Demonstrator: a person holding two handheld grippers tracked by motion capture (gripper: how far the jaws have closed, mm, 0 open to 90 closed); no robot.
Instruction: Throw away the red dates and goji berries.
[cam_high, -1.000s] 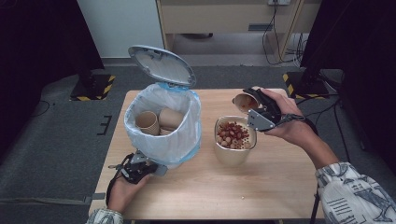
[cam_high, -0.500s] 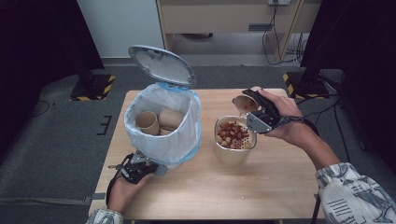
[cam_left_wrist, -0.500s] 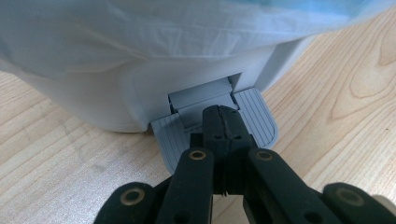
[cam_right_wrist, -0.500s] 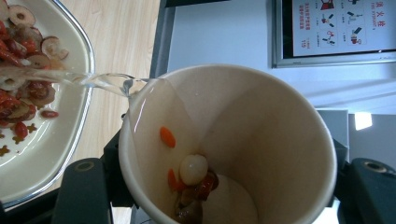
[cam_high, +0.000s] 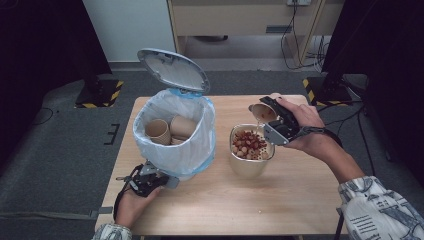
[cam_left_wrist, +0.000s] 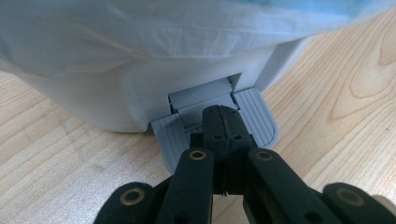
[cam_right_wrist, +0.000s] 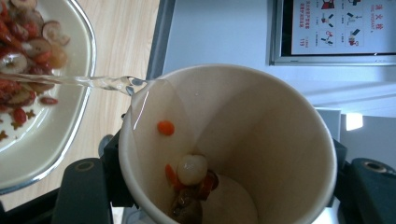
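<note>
Grippers: two are counted, one held in each of the person's hands.
Left gripper (cam_left_wrist: 223, 122): its jaws are seen pressed together with nothing between them, the tips laid on the grey foot pedal (cam_left_wrist: 254, 112) at the base of the bin; in the high view it (cam_high: 146, 179) is seen low at the bin's front.
Right gripper (cam_high: 272, 120): its jaws are clamped on one paper cup (cam_right_wrist: 229, 144), one jaw on either side of the wall; the cup is tipped toward the bowl.
Stream: a thin run of clear liquid (cam_right_wrist: 100, 82) is seen leaving the cup's rim toward the bowl.
Cup contents: a few wet pieces (cam_right_wrist: 189, 179), one pale and round, the rest reddish, are left low inside; one orange bit is stuck higher on the wall.
Bowl: one cream bowl (cam_high: 250, 167) is set at the middle of the table, just below the cup; many red and pale dried pieces (cam_high: 248, 144) are held in it.
Bin: one white pedal bin (cam_high: 175, 150), lined with a pale blue-edged bag, is stood left of the bowl; its lid (cam_high: 172, 69) is raised.
Cups in bin: two brown paper cups (cam_high: 170, 128) can be counted; a third cannot be told.
Surface: one light wooden table (cam_high: 300, 200) with visible grain.
Room: grey carpet (cam_high: 60, 145), yellow-and-black striped bases (cam_high: 100, 95), a wooden cabinet (cam_high: 225, 20) behind with trailing cables.
</note>
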